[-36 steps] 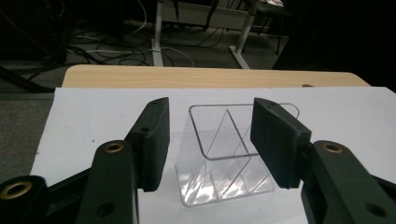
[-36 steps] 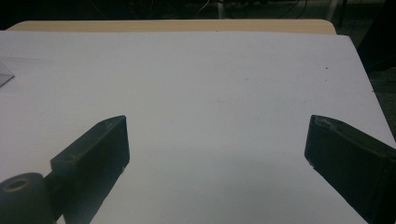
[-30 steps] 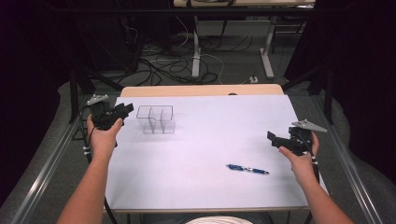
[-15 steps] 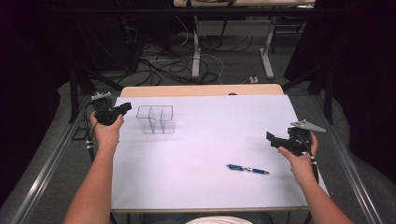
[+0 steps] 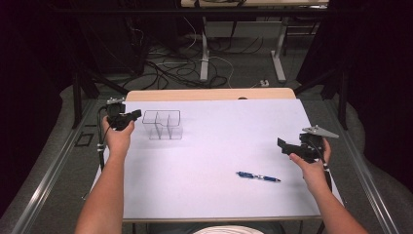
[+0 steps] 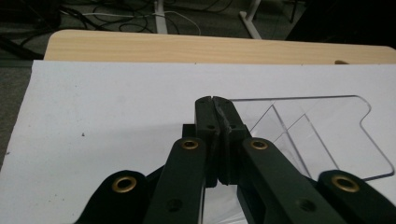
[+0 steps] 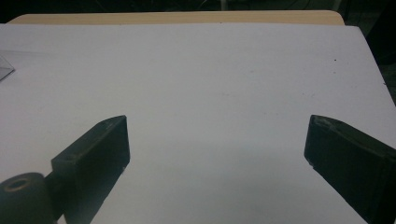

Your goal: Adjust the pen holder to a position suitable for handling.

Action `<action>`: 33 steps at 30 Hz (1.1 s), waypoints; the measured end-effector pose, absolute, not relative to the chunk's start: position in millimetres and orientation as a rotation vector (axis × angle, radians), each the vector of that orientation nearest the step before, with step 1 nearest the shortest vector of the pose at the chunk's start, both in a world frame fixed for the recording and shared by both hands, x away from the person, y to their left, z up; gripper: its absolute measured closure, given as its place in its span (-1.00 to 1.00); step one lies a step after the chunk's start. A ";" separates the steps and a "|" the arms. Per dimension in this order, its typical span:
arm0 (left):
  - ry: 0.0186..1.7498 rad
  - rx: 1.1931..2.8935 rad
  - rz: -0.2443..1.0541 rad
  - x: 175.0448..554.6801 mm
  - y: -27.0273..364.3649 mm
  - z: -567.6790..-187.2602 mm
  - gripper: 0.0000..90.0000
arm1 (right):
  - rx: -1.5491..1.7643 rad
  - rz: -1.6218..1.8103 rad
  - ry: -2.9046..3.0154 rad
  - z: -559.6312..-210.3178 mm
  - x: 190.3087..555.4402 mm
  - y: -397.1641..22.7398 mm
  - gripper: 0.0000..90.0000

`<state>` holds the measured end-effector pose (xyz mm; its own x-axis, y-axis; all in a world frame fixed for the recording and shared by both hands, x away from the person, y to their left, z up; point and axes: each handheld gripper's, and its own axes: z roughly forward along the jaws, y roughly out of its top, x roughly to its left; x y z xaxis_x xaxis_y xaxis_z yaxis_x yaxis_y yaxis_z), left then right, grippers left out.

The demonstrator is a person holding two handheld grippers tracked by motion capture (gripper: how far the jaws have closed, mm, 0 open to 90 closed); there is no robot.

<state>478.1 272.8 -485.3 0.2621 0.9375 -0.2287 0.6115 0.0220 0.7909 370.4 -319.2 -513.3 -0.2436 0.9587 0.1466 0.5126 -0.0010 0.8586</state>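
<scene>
Clear plastic organizer tray [image 5: 163,124] sits at ten o'clock on the surface [image 5: 219,146]: light, rigid, slick; best pinched on a wall. Left gripper [image 6: 215,101] just closed, fingers empty; right gripper [image 7: 217,140] wide.

In the left gripper view the closed left gripper [image 6: 215,100] hides the near left corner of the clear divided tray [image 6: 322,135]. In the right gripper view that tray [image 7: 5,69] is cut off at the left edge, well left of the right gripper [image 7: 217,140]. The pen's [image 5: 258,176] markings are too small to read.
</scene>
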 end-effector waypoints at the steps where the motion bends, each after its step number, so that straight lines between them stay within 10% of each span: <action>1: 1.442 1.682 0.482 478.1 272.8 -485.3 1.00 | 1.516 1.176 1.787 -513.5 370.5 -319.3 -0.86; 33: 1.450 1.695 0.367 482.7 252.0 -495.6 1.00 | 1.513 1.167 1.806 -515.8 372.8 -319.4 -0.85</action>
<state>482.7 252.0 -495.6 0.2834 0.9122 -0.2958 0.6622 0.0369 0.7484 372.8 -319.4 -515.8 -0.2519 0.9574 0.1413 0.5224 0.0116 0.8526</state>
